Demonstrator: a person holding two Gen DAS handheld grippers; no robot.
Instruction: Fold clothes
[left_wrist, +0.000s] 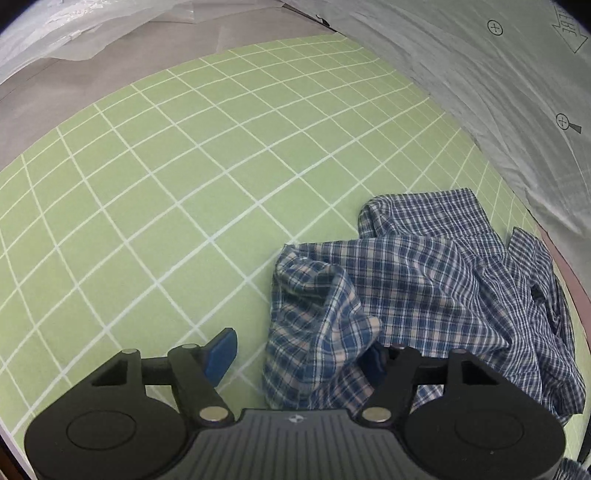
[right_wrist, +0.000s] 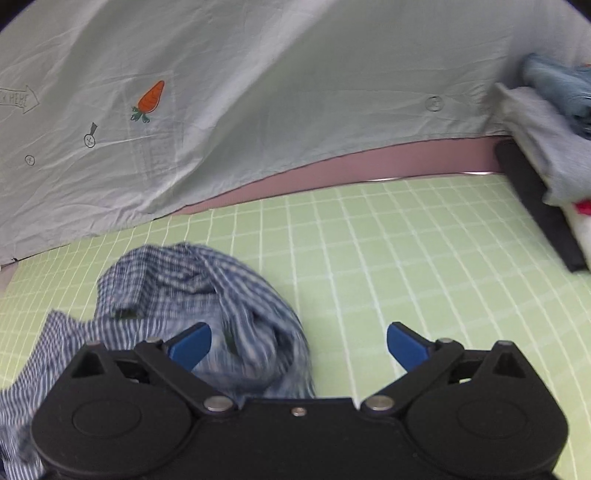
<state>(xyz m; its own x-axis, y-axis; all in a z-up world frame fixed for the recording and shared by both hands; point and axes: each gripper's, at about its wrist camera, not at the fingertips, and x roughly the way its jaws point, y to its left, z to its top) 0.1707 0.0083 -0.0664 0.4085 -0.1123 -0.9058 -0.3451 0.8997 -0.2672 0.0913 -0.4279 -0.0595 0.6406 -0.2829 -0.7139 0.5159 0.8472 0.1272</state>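
A crumpled blue-and-white plaid shirt lies on the green grid mat at the right of the left wrist view. My left gripper is open, its jaws wide apart; a fold of the shirt lies between them and covers the right pad. In the right wrist view the same shirt is bunched at lower left. My right gripper is open, with the shirt's right edge between the pads, and its left pad is over the cloth.
A pale grey sheet with a carrot print hangs behind the mat. A stack of folded clothes sits at the right on a dark tray. A pink strip borders the mat's far edge.
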